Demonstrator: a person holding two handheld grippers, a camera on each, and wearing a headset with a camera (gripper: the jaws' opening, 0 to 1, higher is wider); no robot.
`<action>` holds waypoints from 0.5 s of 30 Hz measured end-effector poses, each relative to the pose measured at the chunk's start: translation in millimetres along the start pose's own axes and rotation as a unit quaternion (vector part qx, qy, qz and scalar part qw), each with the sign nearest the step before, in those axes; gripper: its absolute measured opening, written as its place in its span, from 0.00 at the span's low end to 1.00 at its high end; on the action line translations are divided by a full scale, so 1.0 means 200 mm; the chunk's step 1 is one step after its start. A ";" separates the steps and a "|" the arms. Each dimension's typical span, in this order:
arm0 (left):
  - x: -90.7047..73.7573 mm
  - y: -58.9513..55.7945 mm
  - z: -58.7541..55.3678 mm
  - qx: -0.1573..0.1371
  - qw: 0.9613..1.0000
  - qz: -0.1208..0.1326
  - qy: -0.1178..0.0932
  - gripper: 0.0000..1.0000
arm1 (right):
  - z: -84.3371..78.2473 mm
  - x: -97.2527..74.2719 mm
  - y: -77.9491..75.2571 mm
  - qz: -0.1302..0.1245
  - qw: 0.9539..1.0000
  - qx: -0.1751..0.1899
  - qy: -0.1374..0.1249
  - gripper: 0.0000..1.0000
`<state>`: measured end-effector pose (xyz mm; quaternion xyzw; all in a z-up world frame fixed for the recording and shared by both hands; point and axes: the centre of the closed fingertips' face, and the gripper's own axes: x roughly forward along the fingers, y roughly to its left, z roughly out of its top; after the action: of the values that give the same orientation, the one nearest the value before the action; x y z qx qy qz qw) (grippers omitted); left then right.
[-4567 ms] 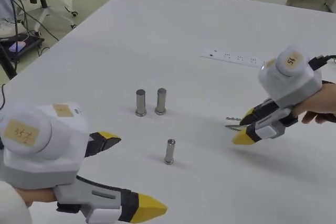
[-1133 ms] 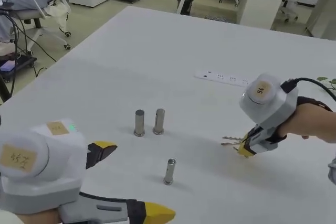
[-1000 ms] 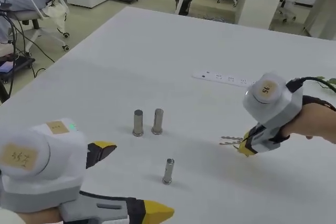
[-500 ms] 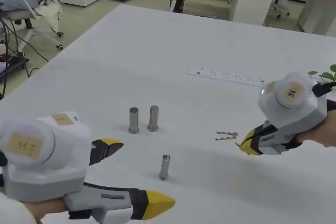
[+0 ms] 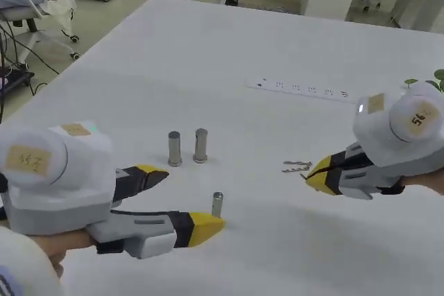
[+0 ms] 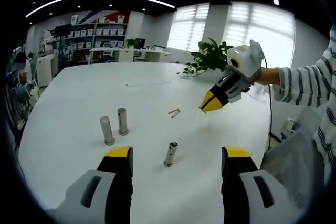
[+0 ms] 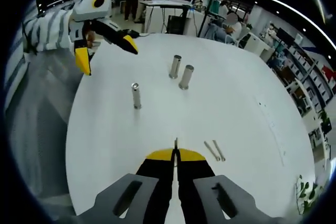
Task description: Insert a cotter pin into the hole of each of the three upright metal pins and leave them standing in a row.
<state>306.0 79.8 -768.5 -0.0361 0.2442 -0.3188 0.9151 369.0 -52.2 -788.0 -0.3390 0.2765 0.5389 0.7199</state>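
In the head view, the left claw (image 5: pixel 177 197) sits low at the near left, held roughly level with its jaws spread wide and nothing between them. A lone metal pin (image 5: pixel 217 204) stands just beside its lower yellow tip. The pair of metal pins (image 5: pixel 187 148) stands side by side farther back. The right claw (image 5: pixel 318 175) reaches in from the right, pointing left, with its jaws pressed together. Its tip is near two loose cotter pins (image 5: pixel 297 166) lying on the counter (image 5: pixel 208 53). A power strip (image 5: pixel 302 90) lies beyond, with bare counter all around.

In the left gripper view, the lone metal pin stands ahead between the parted jaws and the pair is off to the left. The right claw hangs above the counter, nose tilted down. The far edge is well beyond.

In the right gripper view, the jaws are clenched on a thin cotter pin (image 7: pixel 176 142) whose tip pokes out. The loose cotter pins lie just to its right. Open counter separates it from the three metal pins, and the left claw is near the counter's edge.
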 end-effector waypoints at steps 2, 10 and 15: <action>0.01 0.00 0.01 0.000 1.000 0.002 -0.004 0.64 | 0.02 -0.01 0.04 0.004 1.000 -0.003 -0.011 0.01; 0.03 -0.03 0.04 -0.015 1.000 -0.008 -0.013 0.54 | 0.07 -0.03 0.13 0.003 0.999 -0.010 -0.038 0.02; 0.04 -0.05 0.05 -0.016 1.000 -0.010 -0.018 0.51 | 0.09 -0.04 0.17 0.001 0.999 -0.006 -0.052 0.02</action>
<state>311.5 66.1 -760.4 -0.0587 0.2324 -0.3231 0.9155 333.5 -36.7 -776.9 -0.3140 0.2358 0.5586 0.7306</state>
